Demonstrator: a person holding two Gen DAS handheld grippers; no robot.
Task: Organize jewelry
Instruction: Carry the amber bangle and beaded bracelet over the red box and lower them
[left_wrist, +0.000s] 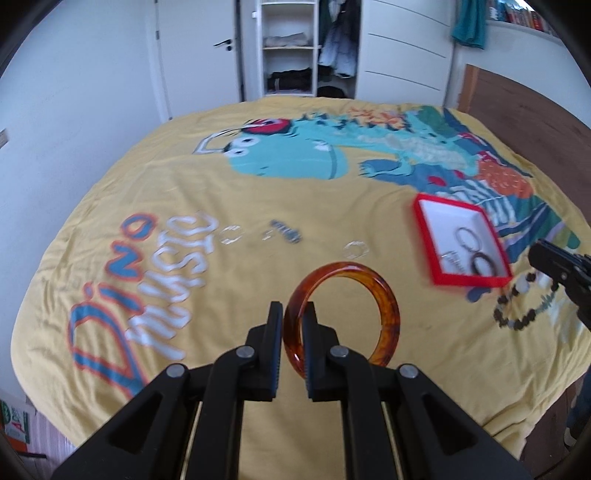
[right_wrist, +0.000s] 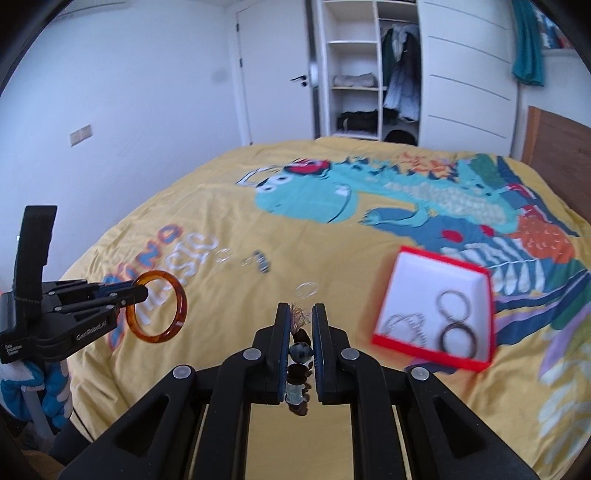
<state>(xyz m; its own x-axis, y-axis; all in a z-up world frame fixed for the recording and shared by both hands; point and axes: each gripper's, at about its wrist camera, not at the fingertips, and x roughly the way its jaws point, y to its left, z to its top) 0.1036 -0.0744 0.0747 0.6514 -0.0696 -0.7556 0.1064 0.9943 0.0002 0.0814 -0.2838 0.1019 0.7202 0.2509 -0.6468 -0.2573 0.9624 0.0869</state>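
My left gripper (left_wrist: 294, 308) is shut on an amber bangle (left_wrist: 384, 295) and holds it above the bed; both show in the right wrist view, gripper (right_wrist: 138, 291) and bangle (right_wrist: 173, 314). My right gripper (right_wrist: 300, 310) is shut on a beaded bracelet (right_wrist: 300, 352) with dark and pale beads; the bracelet (left_wrist: 524, 302) hangs from it (left_wrist: 561, 266) in the left wrist view. A red box (left_wrist: 419, 225) (right_wrist: 430, 350) with a white inside holds several bracelets (right_wrist: 454, 321).
The yellow dinosaur bedspread (left_wrist: 258, 192) carries clear rings (left_wrist: 231, 234) (left_wrist: 356, 249) and a small dark bracelet (left_wrist: 286, 230). A wooden headboard (left_wrist: 524, 103) stands at the right. A wardrobe (right_wrist: 354, 70) and door are behind.
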